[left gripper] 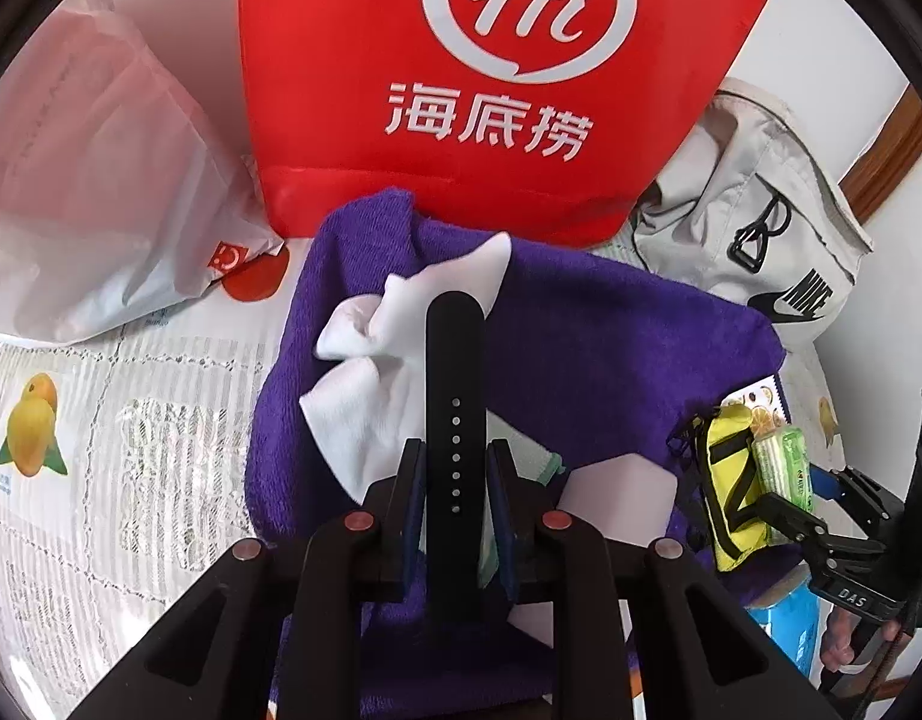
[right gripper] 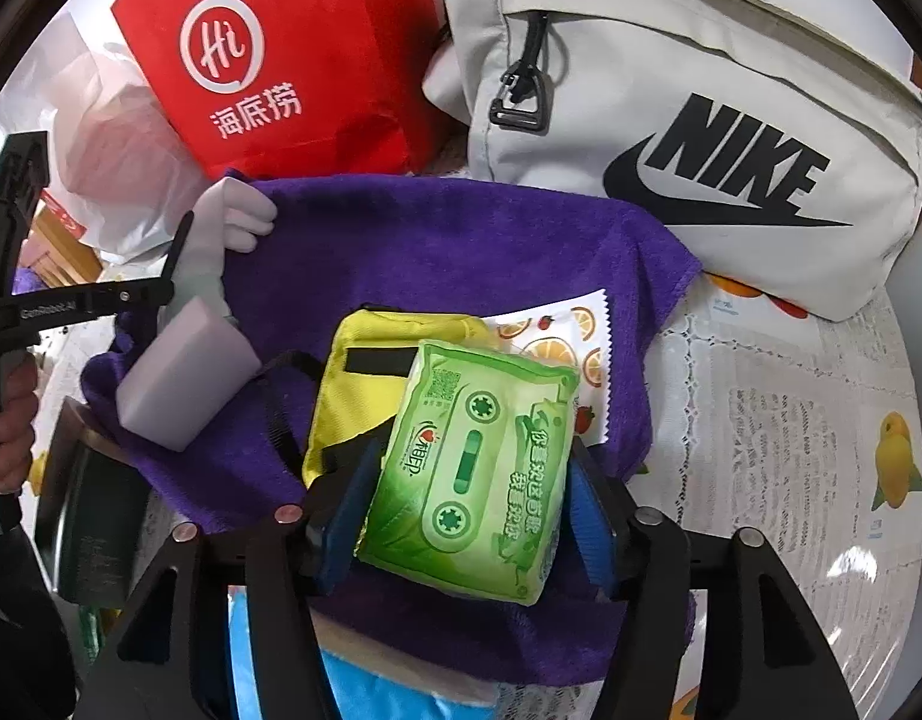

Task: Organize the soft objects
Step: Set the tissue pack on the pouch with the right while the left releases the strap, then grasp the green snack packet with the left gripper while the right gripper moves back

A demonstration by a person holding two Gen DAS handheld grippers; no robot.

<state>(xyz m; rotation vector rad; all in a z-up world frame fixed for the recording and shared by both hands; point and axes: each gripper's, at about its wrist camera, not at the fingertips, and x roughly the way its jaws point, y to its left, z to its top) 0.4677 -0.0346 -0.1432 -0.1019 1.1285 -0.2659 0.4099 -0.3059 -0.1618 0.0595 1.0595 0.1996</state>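
L gripper (left gripper: 455, 510) is clenched on a black watch strap (left gripper: 454, 396): strap stands betw. the blue pads and sticks out fwd past the tips, over white socks (left gripper: 377, 372) lying on the purple towel (left gripper: 611, 348). R gripper (right gripper: 470, 510) has the green tissue pack (right gripper: 473, 474) betw. its blue fingers (right gripper: 590, 516); the pack is tilted, and whether the pads press it or have let go can't be told. Under and just left of the pack is a yellow pouch (right gripper: 365, 384), w/ a fruit-print sachet (right gripper: 557, 342) beyond, all on the towel. A pale sponge block (right gripper: 185, 372) sits toward the towel's left edge. Beyond the towel's far edge: red paper bag (right gripper: 293, 60), grey Nike bag (right gripper: 701, 120) at far right, white plastic bag (left gripper: 101, 180) far left, on the fruit-print tablecloth (right gripper: 791, 420).
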